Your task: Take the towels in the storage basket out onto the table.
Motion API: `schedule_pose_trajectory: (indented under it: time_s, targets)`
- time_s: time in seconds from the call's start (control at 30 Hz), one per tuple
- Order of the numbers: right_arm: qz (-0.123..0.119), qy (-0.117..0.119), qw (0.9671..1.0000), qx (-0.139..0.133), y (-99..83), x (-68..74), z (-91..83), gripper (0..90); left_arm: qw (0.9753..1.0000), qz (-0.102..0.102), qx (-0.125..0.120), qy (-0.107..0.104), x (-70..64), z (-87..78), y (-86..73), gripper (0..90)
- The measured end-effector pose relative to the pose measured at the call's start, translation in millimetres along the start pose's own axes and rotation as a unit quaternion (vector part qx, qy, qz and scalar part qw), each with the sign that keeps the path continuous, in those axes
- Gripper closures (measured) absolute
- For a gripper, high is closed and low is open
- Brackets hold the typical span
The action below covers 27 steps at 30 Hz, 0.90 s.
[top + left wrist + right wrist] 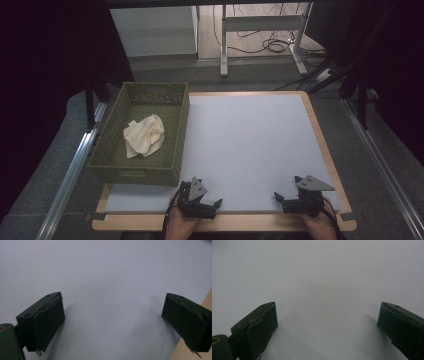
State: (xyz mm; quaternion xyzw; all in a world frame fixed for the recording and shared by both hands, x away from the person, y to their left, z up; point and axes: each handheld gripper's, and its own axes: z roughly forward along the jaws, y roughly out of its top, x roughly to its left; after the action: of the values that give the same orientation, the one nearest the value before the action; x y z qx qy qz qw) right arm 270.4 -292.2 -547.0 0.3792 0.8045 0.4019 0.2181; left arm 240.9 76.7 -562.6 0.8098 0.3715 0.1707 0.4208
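At mat's near edge: L gripper [199,199] & R gripper [292,197], agape.

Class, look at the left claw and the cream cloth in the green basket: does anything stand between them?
Yes: the near wall of the green basket. The cream cloth lies inside it, and the open left claw sits low outside on the mat.

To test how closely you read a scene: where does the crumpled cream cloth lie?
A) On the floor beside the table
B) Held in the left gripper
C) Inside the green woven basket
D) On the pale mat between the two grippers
C: the crumpled cream cloth rests inside the green woven basket, far from both open grippers.
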Motion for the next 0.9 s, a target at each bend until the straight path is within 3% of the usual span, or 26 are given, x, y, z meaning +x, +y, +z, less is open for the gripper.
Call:
schedule_pose_trajectory:
  time_s: [0.9]
  targets:
    - [0.0, 0.002, 1.0, 0.001, 0.0, -0.5, 0.1, 2.9, 1.0, -0.007, -0.001, 0.005, -1.6, -0.2, -0.4, 4.4]
